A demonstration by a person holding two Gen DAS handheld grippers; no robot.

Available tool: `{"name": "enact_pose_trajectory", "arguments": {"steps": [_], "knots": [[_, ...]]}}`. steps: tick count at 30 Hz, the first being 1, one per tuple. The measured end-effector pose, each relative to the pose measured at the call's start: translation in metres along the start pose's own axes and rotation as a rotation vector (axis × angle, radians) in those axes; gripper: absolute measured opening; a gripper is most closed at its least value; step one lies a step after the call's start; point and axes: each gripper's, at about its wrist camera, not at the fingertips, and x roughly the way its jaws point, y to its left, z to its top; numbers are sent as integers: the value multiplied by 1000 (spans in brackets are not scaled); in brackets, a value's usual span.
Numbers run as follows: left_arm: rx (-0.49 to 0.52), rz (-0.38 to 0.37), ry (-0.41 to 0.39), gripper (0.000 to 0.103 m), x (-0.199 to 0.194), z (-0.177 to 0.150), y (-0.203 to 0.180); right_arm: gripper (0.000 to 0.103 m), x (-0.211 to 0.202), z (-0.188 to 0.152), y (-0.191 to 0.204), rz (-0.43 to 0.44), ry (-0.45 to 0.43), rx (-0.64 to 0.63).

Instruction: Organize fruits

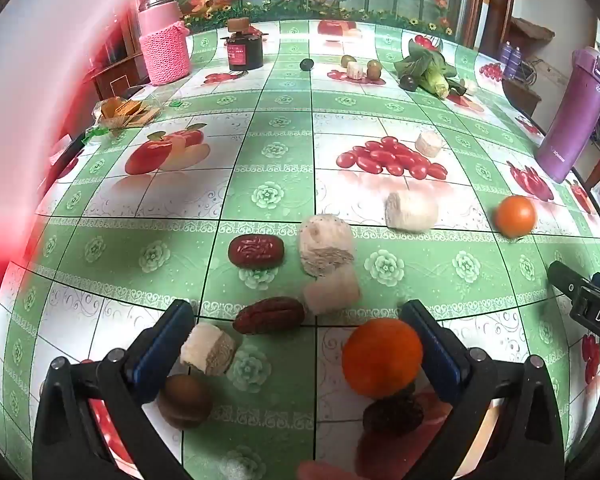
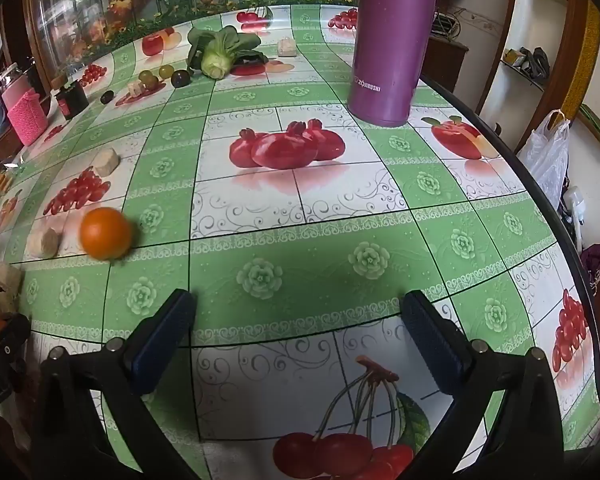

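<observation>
While left claw [image 1: 296, 344] gapes wide, empty, orange [image 1: 382, 356] just inside right pad: could roll away if nudged (round). Right claw [image 2: 298, 334] likewise wide, empty, over bare table [image 2: 300, 248].

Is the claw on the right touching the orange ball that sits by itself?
Apart. The right wrist view shows the right claw wide open over bare tablecloth, with the lone orange well off to its left.
</observation>
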Motion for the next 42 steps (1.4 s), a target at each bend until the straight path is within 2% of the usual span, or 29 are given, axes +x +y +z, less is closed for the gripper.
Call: {"name": "enact_pose_trajectory", "arguments": {"steps": [39, 42], "knots": [[-6, 3, 3, 102, 0, 1, 0, 103, 0, 0, 1, -4, 3, 11], [-22, 9, 49, 99, -4, -1, 2, 103, -6, -6, 10, 40, 43, -36]]}}
